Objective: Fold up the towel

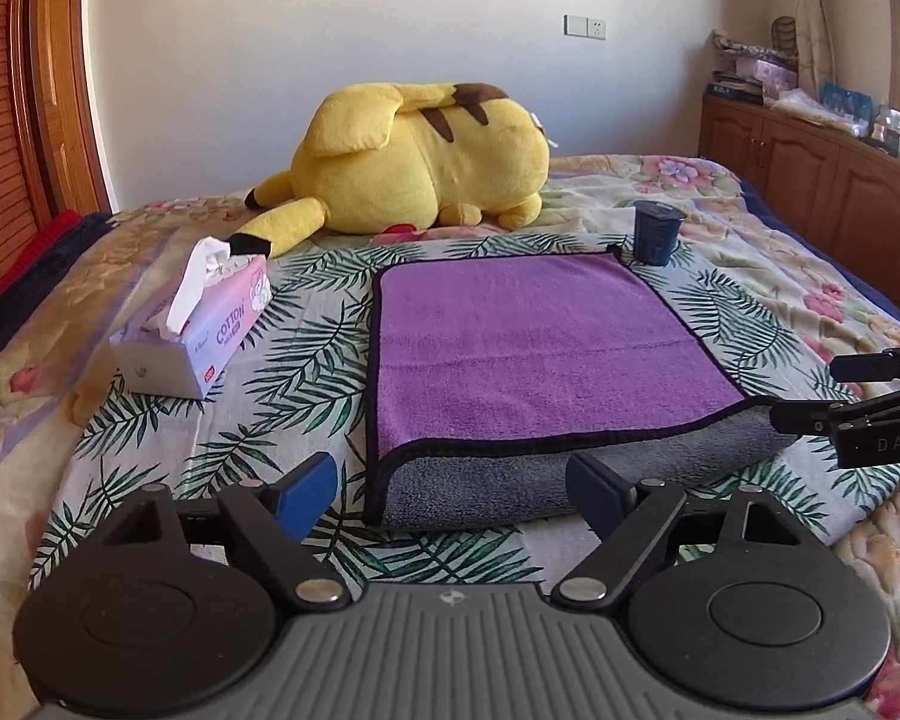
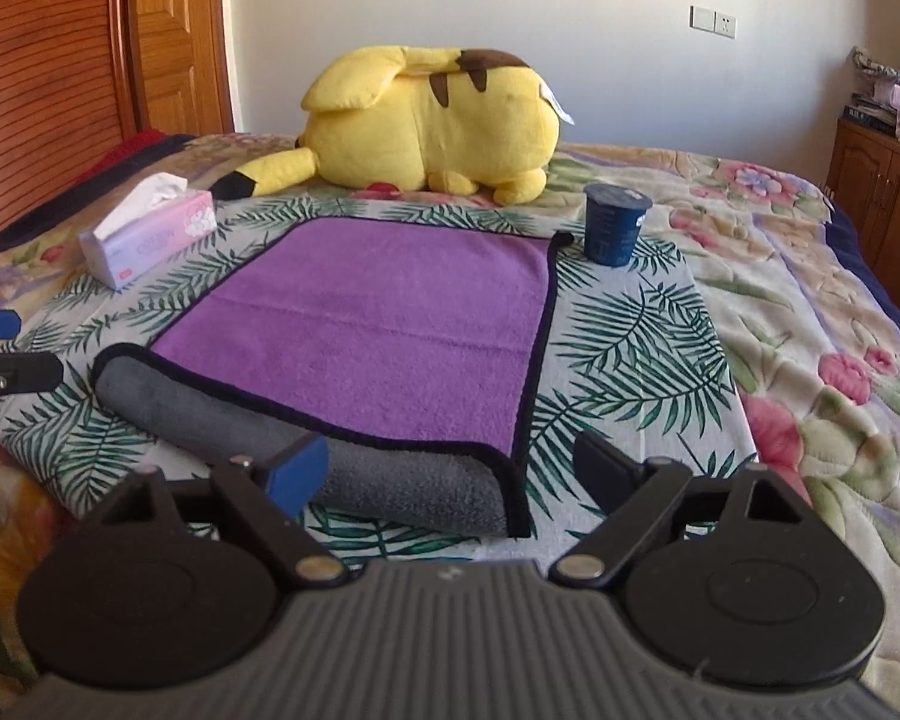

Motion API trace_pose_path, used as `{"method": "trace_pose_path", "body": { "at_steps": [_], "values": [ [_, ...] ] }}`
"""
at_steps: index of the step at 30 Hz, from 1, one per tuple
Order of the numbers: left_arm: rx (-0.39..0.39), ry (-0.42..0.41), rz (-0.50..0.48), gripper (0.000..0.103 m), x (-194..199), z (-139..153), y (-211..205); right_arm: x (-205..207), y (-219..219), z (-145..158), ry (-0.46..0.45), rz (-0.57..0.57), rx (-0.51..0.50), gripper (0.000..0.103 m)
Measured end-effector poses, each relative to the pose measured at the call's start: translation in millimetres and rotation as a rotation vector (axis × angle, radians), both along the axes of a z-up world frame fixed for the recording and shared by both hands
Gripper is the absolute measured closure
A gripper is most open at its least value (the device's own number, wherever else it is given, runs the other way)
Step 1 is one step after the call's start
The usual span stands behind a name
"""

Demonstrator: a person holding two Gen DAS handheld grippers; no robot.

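A purple towel with a black hem and grey underside lies on a palm-leaf cloth on the bed. Its near edge is rolled back, showing the grey side. My left gripper is open and empty, just short of the towel's near left corner. The right gripper's fingers enter at the right edge by the near right corner. In the right wrist view the towel lies ahead, and my right gripper is open and empty at its near right corner.
A pink tissue box lies left of the towel. A dark blue cup stands at the towel's far right corner. A yellow plush toy lies behind. Wooden cabinets stand at the right, a wooden door at the left.
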State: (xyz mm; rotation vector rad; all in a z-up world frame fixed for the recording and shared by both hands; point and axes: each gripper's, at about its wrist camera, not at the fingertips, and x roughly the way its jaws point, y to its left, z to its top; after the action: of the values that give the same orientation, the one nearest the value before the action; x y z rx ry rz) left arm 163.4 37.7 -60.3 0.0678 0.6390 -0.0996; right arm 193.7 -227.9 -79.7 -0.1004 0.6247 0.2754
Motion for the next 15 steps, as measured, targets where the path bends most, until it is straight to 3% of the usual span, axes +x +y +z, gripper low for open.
{"method": "trace_pose_path", "body": {
  "at_steps": [5, 15],
  "values": [
    [-0.007, 0.023, 0.005, 0.042, 12.3, -8.0, 6.4, 9.2, -1.2, -5.8, 0.034, -0.004, -0.005, 0.014],
    [0.012, 0.054, 0.005, 0.061, 32.1, -20.2, 14.4, 24.7, -4.1, -12.8, 0.077, -0.005, -0.016, 0.014]
  ]
}}
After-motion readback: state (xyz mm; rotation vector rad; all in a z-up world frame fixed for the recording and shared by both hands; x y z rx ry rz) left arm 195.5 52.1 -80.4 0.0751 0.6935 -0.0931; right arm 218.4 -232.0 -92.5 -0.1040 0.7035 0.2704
